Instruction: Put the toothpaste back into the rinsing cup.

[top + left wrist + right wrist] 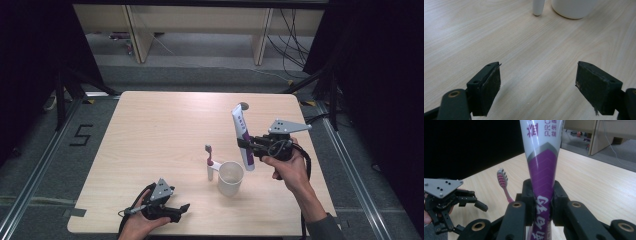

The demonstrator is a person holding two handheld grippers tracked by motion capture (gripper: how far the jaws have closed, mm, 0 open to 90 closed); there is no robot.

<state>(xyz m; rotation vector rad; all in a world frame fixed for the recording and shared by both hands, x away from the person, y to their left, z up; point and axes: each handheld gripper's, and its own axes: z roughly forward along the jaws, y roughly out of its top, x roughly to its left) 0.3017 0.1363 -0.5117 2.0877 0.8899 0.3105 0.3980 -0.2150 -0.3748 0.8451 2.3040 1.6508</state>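
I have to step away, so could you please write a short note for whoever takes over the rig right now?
Right tool: shut on the toothpaste tube, held upright in the air just right of the cup.
Left tool: open, empty, low over the table near its front edge.
Toothbrush: stands against the cup's left side, head up.
Done: tube picked up.
Left: probably put the tube in the cup; the left tool is free to steady it.

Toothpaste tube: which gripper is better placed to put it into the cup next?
Right. The right gripper already clamps the toothpaste tube just above the cup; the left gripper rests open and empty near the table edge.
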